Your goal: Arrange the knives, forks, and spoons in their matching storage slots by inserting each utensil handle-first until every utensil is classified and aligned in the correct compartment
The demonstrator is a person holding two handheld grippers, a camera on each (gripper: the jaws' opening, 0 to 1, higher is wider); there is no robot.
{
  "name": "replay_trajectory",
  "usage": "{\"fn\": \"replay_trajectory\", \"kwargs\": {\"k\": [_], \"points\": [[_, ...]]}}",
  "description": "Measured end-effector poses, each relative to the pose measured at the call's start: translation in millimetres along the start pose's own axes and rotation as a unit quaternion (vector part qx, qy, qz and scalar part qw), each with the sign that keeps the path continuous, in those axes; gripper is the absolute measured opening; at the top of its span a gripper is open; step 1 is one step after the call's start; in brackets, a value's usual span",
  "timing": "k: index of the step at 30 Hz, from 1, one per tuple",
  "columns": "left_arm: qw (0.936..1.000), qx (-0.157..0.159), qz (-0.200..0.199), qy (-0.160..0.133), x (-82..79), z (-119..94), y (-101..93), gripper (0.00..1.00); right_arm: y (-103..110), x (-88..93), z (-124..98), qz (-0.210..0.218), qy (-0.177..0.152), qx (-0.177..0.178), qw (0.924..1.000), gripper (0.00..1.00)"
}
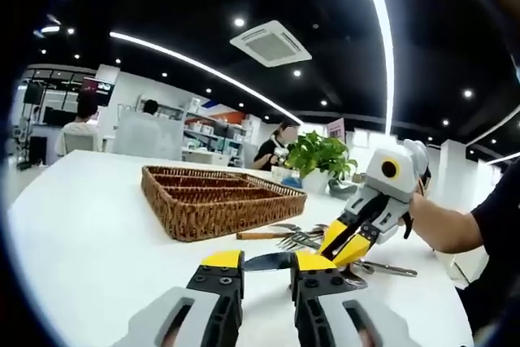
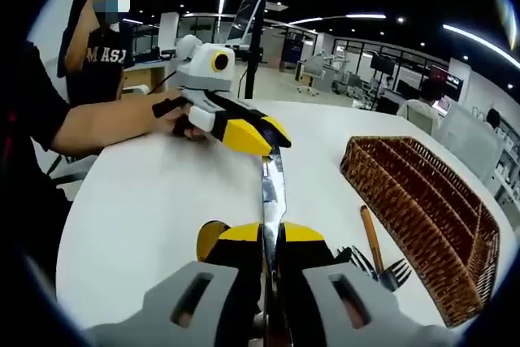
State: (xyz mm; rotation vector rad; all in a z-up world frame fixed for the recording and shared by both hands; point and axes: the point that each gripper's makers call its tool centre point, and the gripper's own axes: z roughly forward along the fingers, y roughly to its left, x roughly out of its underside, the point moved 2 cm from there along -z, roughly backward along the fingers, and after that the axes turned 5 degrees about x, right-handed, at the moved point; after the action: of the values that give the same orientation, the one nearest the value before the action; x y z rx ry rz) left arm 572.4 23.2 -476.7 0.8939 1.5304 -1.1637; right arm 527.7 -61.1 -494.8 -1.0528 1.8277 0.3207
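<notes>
My right gripper point(image 2: 272, 237) is shut on a silver knife point(image 2: 274, 184), whose blade runs straight ahead over the white table point(image 2: 162, 201). The blade's far end reaches my left gripper point(image 2: 264, 137), held by a hand across the table. In the left gripper view my left gripper point(image 1: 266, 262) stands open, with the knife blade point(image 1: 264, 262) lying in the gap between its yellow tips. My right gripper point(image 1: 345, 245) comes in from the right there. A wicker tray point(image 1: 219, 197) with long compartments sits behind. Forks point(image 1: 296, 237) and a wooden-handled utensil point(image 1: 260, 235) lie loose beside it.
The wicker tray point(image 2: 422, 209) fills the right side of the right gripper view, with forks point(image 2: 382, 270) and the wooden handle point(image 2: 371, 237) at its near side. A potted plant point(image 1: 321, 156) stands at the table's far edge. People sit in the background.
</notes>
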Motion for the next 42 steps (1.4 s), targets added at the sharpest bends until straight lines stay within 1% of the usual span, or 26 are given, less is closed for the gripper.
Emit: {"fn": "replay_trajectory", "kwargs": {"k": [2,3,6,9,12,16,19,21,23,28,31,36,38,40,42], "points": [[0.9998,0.009,-0.017,-0.006,-2.4,-2.4,-1.6,0.19,0.0,-0.6,-0.5,-0.003,-0.003,-0.001,1.0,0.05],[0.9993,0.015,-0.033,-0.01,-3.5,-3.6,-3.4,0.18,0.5,-1.1,-1.2,-0.001,-0.004,-0.003,1.0,0.06],[0.9991,0.019,-0.037,-0.01,-3.4,-4.7,-5.0,0.15,0.6,-1.8,-0.9,-0.005,-0.003,-0.002,1.0,0.06],[0.9987,0.02,-0.046,-0.01,-3.9,-5.4,-6.0,0.13,-0.6,-1.3,-0.1,-0.001,-0.003,-0.001,1.0,0.06],[0.9975,0.032,-0.059,-0.018,-7.1,-7.0,-8.3,0.11,-2.5,-1.7,-0.9,0.009,-0.009,-0.003,0.9999,0.07],[0.9977,0.033,-0.057,-0.018,-7.1,-6.3,-8.0,0.1,-3.3,-1.6,-0.9,0.009,-0.014,-0.001,0.9999,0.07],[0.9967,0.043,-0.065,-0.021,-8.4,-7.5,-10.1,0.09,-2.7,-2.0,-3.0,0.004,-0.028,-0.008,0.9996,0.08],[0.9965,0.046,-0.066,-0.021,-8.6,-7.3,-11.0,0.08,-2.5,-1.8,-3.7,0.004,-0.032,-0.009,0.9994,0.08],[0.9965,0.047,-0.066,-0.021,-8.8,-7.2,-11.3,0.08,-2.2,-1.1,-3.9,-0.005,-0.036,-0.011,0.9993,0.08],[0.9964,0.051,-0.064,-0.024,-9.3,-6.9,-12.8,0.08,-4.7,15.4,-3.0,-0.022,-0.006,-0.01,0.9997,0.1],[0.9964,0.051,-0.064,-0.024,-9.3,-6.9,-12.4,0.08,-5.8,20.5,-4.7,-0.03,0.002,-0.009,0.9995,0.1],[0.9964,0.05,-0.064,-0.024,-9.2,-6.8,-12.0,0.08,-7.5,20.8,-6.2,-0.025,-0.003,-0.016,0.9995,0.08],[0.9966,0.047,-0.064,-0.025,-9.1,-6.6,-11.1,0.09,-1.7,20.3,-6.7,-0.029,0.001,-0.035,0.999,0.07],[0.9963,0.047,-0.065,-0.03,-10.1,-7.2,-9.5,0.09,0.9,18.5,-6.2,-0.035,0.002,-0.034,0.9988,0.06],[0.9972,0.039,-0.055,-0.034,-10.8,-6.7,-6.7,0.1,2.3,17.8,-6.5,-0.039,0.004,-0.034,0.9987,0.06]]}}
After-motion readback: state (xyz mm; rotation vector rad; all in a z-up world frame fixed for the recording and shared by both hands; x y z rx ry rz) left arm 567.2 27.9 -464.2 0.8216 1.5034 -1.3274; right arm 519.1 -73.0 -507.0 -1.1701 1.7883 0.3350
